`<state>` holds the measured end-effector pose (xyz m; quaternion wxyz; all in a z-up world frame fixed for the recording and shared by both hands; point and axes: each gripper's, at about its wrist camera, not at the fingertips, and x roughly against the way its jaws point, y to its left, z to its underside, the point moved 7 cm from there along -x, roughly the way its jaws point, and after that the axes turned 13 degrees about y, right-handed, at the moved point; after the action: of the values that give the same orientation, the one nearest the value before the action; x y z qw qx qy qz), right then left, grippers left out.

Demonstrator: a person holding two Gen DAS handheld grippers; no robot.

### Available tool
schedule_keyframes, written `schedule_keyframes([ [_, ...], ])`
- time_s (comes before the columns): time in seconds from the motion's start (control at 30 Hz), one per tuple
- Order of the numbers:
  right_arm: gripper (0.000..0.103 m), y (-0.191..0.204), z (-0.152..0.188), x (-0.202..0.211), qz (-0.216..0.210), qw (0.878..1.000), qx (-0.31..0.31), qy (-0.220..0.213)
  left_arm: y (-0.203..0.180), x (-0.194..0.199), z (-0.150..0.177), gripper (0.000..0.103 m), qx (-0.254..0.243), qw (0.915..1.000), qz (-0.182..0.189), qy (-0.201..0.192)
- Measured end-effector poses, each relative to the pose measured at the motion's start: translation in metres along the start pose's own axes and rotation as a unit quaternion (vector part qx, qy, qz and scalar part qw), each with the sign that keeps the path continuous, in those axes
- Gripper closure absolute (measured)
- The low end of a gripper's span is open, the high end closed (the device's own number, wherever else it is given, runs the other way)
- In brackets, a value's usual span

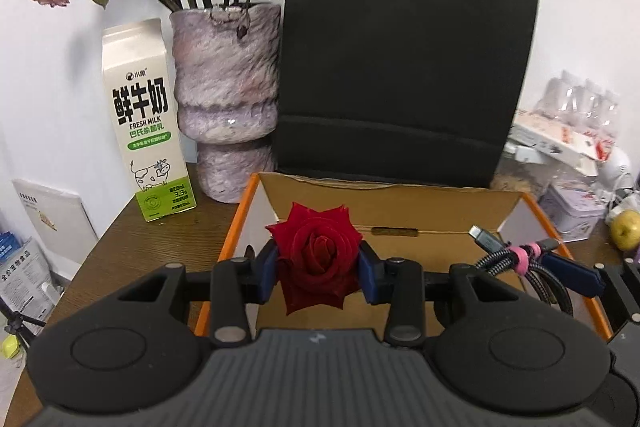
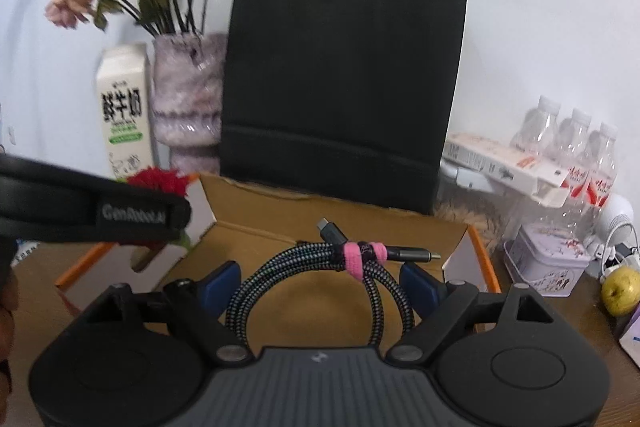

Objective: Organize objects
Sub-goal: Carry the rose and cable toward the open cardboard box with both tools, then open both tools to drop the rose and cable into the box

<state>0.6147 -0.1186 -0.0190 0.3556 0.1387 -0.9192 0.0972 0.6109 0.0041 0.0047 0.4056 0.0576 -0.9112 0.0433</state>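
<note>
The left tongs point(image 1: 319, 267) grip a red rose point(image 1: 318, 255) by the bloom, at the centre of the left wrist frame over the open cardboard box point(image 1: 400, 205). The petals look soft and easily crushed; a light hold suits them. The right tongs point(image 2: 322, 285) hold a coiled braided cable point(image 2: 316, 267) stretched between their blue pads, also above the box. It seems light and springy, best taken across the coil.

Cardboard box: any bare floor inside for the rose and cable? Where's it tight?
The cardboard box floor looks bare under both loads: left gripper holds the red rose, right gripper the coiled cable. Bare wood lies left of the box, before the milk carton. Crowded right: tin, bottles, apple.
</note>
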Motion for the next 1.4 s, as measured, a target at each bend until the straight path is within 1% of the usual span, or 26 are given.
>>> schedule_keyframes([
  [0.07, 0.017, -0.001, 0.001, -0.01, 0.002, 1.0, -0.002, 0.01, 0.001, -0.007, -0.001, 0.062, 0.0, 0.9999, -0.01, 0.006],
  [0.33, 0.017, -0.012, 0.003, -0.041, 0.016, 0.999, -0.017, 0.045, 0.009, -0.034, 0.002, 0.062, -0.001, 0.999, -0.031, 0.033],
  [0.43, 0.018, -0.017, 0.006, -0.048, 0.018, 0.998, -0.022, 0.054, 0.011, -0.039, 0.004, 0.06, -0.002, 0.9985, -0.038, 0.039],
  [0.47, 0.017, -0.018, 0.007, -0.049, 0.018, 0.998, -0.024, 0.053, 0.012, -0.041, 0.005, 0.058, -0.003, 0.9985, -0.038, 0.04],
  [0.5, 0.015, -0.019, 0.007, -0.049, 0.018, 0.998, -0.026, 0.053, 0.012, -0.041, 0.005, 0.051, -0.004, 0.9984, -0.038, 0.04],
  [0.53, 0.01, -0.021, 0.007, -0.049, 0.018, 0.998, -0.029, 0.053, 0.012, -0.042, 0.006, 0.043, -0.005, 0.9985, -0.039, 0.039],
  [0.57, 0.006, -0.022, 0.007, -0.049, 0.015, 0.998, -0.031, 0.054, 0.013, -0.042, 0.006, 0.018, -0.004, 0.9984, -0.041, 0.038],
  [0.6, 0.004, -0.023, 0.007, -0.049, 0.013, 0.998, -0.032, 0.053, 0.014, -0.041, 0.005, 0.0, -0.004, 0.9985, -0.045, 0.032],
  [0.63, 0.0, -0.023, 0.007, -0.048, 0.014, 0.998, -0.032, 0.053, 0.015, -0.038, 0.005, 0.0, -0.004, 0.9986, -0.05, 0.019],
  [0.67, 0.0, -0.024, 0.007, -0.048, 0.015, 0.998, -0.031, 0.052, 0.015, -0.036, 0.004, 0.0, -0.006, 0.9986, -0.051, 0.012],
  [1.07, 0.0, -0.025, 0.01, -0.034, 0.014, 0.998, -0.033, 0.044, 0.015, -0.024, 0.006, 0.0, -0.005, 0.9987, -0.05, 0.003],
  [1.4, 0.0, -0.024, 0.011, -0.001, 0.014, 0.999, -0.032, 0.03, 0.012, 0.007, 0.009, 0.0, -0.007, 0.9988, -0.047, -0.01],
])
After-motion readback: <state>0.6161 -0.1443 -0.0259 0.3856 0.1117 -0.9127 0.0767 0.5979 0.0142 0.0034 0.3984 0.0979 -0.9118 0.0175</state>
